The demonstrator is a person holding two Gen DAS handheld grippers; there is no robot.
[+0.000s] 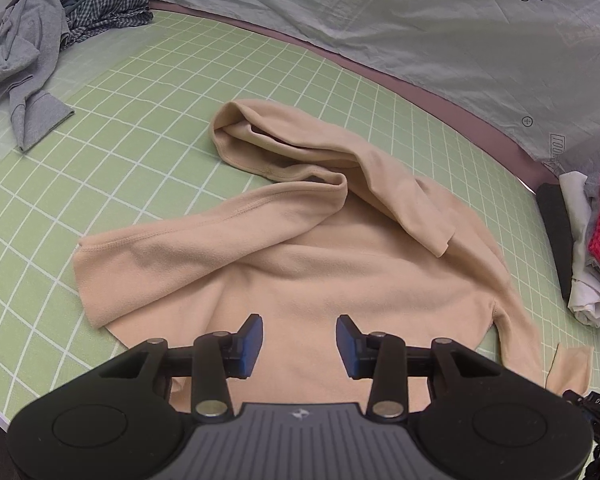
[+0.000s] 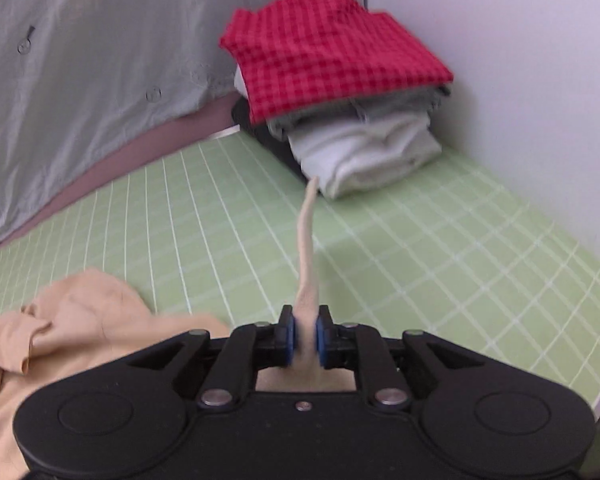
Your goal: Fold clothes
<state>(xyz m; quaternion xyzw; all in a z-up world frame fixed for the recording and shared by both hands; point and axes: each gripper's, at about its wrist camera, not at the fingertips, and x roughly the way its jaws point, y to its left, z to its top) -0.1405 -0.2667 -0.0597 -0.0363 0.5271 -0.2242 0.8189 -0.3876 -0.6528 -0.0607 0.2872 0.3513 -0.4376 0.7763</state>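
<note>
Nearest the right wrist camera, the right gripper (image 2: 305, 334) is pinching a thin edge of the beige fleece top (image 1: 340, 276), its blue pads clamped on the cloth, which is running forward from the jaws as a narrow strip. In the left wrist view, the left gripper (image 1: 299, 340) is hanging over the body of the same top with its jaws standing apart and nothing between them; whether it is touching the fabric cannot be told.

The top is lying rumpled on the green grid mat (image 1: 140, 128), one sleeve crossing the chest and the other draped from the collar, so its folding is judged to be only beginning: sleeves and body are all waiting to be laid flat and folded.

Further off, a stack of folded clothes (image 2: 360, 136) topped by a red checked piece (image 2: 332, 56) is sitting by the white wall, suggesting several items are finished. At the far left corner a heap of grey and checked clothes (image 1: 40, 40) is lying unfolded, apparently waiting its turn. Behind everything, a pale sheet with carrot prints (image 1: 420, 20) is hanging.
</note>
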